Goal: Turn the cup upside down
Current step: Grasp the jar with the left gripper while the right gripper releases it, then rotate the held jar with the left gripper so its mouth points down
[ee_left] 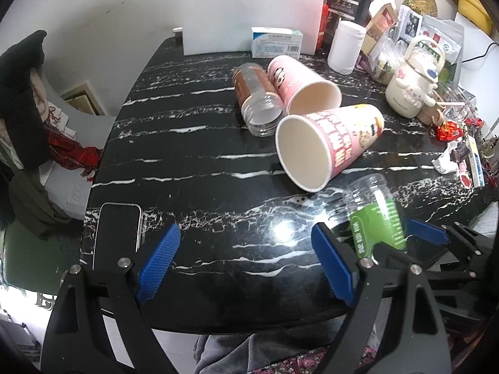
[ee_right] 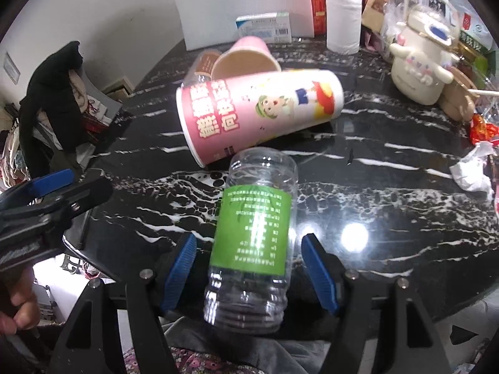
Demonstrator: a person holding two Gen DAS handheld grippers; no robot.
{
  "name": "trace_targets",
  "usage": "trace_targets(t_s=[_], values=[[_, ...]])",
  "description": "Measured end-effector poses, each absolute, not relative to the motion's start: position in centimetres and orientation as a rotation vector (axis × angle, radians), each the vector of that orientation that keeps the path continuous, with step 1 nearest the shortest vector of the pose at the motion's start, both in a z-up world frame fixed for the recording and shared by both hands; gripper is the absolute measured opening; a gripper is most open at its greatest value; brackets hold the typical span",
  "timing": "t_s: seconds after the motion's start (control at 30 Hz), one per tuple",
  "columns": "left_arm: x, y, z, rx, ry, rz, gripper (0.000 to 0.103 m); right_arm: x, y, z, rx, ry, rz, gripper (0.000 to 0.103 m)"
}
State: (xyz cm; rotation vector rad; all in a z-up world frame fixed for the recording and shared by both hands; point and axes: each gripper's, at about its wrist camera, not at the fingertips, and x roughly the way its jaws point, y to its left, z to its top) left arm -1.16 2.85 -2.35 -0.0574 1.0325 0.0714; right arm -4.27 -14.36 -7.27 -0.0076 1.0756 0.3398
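A phone lies at the left near edge of the black marble table, just beside the left gripper, which is spread wide with nothing between its blue pads. Further in, a brown-labelled plastic jar lies on its side, touching a pink paper cup, and another paper cup lies in front of them, mouth toward the left gripper. To the right, a clear jar with a green label stands between the right gripper pads. The pads seem to stand clear of its sides, though the curved view makes contact hard to judge. The paper cup lies just beyond the jar. It looks light and thin-walled, easily crushed and apt to roll, so a gentle hold across the middle of its body seems safest, away from the soft rim.
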Motion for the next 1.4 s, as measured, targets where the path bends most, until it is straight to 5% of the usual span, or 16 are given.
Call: trace_targets(t_s=[0.4, 1.4], values=[[0.0, -3.0, -1.0, -0.016, 1.019, -0.038, 0.085, -7.3, -19.9, -4.0, 0.01, 1.013, 0.224, 0.07], [5.1, -11.2, -8.1, -0.024, 1.246, -0.11, 0.085, -6.7, -28.4, -9.3, 0.159, 1.119, 0.144, 0.07]])
